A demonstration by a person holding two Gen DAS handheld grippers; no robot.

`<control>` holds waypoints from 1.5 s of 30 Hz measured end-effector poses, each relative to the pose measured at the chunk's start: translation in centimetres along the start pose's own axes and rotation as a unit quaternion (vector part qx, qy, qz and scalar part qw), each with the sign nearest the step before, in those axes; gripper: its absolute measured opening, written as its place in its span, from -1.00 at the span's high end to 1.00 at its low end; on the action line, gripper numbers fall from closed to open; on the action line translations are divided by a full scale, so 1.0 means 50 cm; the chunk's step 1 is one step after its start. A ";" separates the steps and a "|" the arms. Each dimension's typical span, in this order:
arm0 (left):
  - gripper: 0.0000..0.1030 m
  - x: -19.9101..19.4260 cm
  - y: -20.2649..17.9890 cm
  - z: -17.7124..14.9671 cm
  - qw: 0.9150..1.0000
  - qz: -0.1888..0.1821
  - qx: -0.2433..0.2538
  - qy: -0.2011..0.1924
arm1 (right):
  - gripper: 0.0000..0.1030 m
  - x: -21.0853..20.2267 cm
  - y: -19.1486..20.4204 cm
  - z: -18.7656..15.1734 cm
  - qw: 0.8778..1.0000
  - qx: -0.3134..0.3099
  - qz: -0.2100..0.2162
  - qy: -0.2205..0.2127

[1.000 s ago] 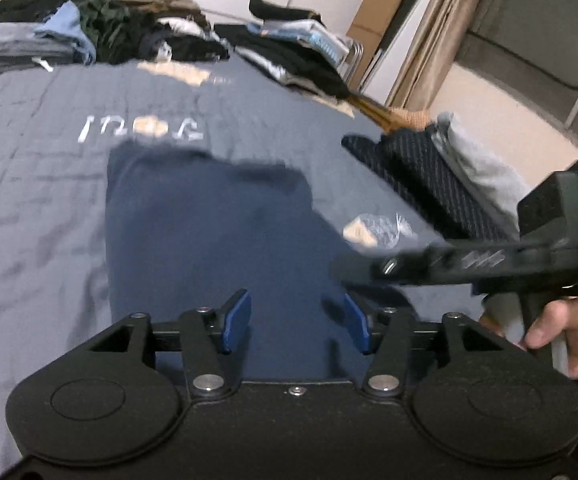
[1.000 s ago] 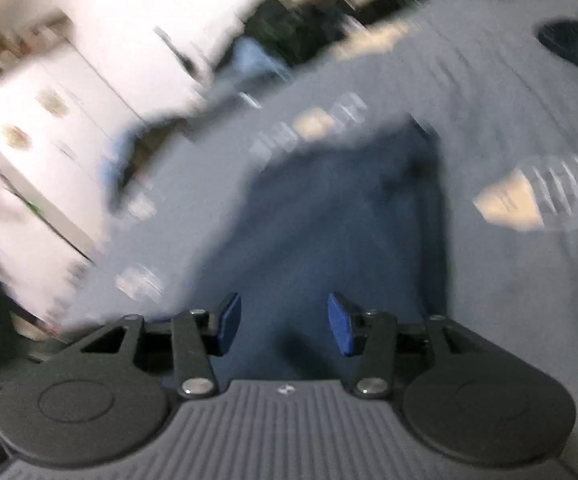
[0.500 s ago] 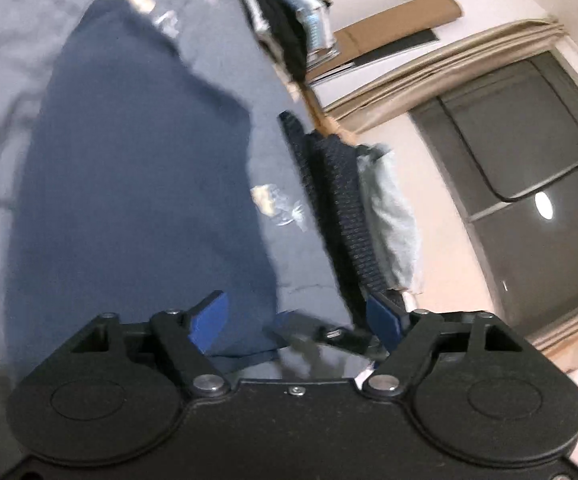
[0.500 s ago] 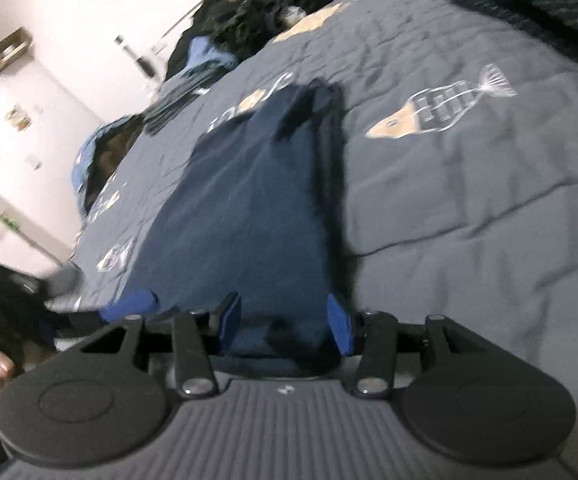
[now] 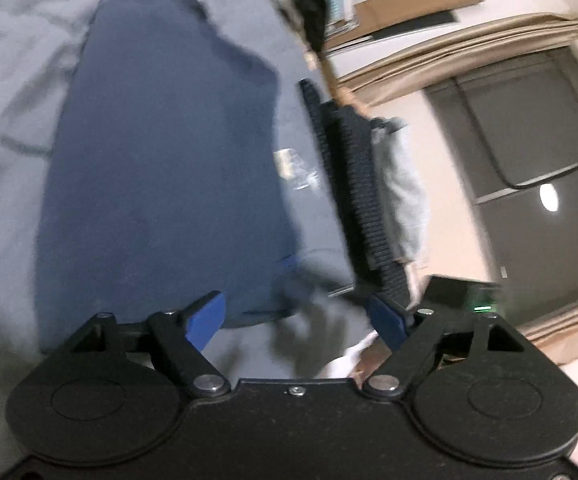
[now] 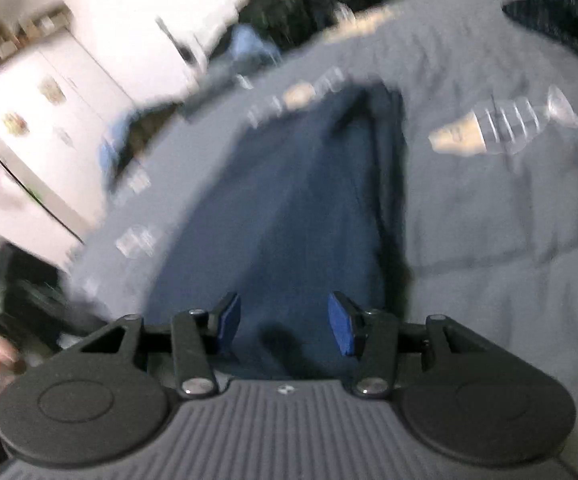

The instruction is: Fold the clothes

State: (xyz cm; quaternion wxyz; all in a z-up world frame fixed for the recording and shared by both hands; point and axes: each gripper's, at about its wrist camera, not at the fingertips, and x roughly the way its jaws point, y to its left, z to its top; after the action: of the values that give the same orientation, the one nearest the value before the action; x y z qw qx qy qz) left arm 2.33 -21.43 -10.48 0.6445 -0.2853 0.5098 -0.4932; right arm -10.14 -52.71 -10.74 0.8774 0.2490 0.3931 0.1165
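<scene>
We held the left gripper [image 5: 296,322] over the navy garment [image 5: 169,160], which lay flat on the bed's grey quilt [image 5: 5,60]. Its fingers were spread, empty; the right gripper [image 6: 284,322] was likewise released above the garment's near hem.

Both wrist views low over navy garment [image 5: 161,160], opposite near corners.

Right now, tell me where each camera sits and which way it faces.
Left wrist: on the left tool, facing along the navy garment's near hem toward a window; both blue fingers show, spread.
Right wrist: on the right tool, low over the same navy garment, facing a white cupboard; fingers apart.
Shared: the garment and the grey bedspread.
</scene>
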 end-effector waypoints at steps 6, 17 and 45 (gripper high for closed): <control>-0.71 -0.046 -0.035 0.016 0.993 0.066 0.050 -0.086 | 0.13 -0.044 -0.010 0.004 1.000 0.000 -0.010 0.010; -0.74 -0.094 -0.048 0.027 0.987 0.069 0.061 -0.130 | -0.24 -0.014 -0.007 0.157 0.988 0.054 0.130 -0.067; -0.76 -0.067 -0.041 0.049 0.984 0.110 0.086 -0.109 | -0.54 0.055 -0.060 0.228 0.982 0.063 0.178 -0.024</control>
State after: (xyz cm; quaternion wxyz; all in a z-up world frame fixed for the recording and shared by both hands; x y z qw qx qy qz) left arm 3.95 -19.36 -6.66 0.7690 -0.2229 0.4201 -0.4271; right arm 0.25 -58.07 -7.60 0.8344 0.3727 0.3278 0.2396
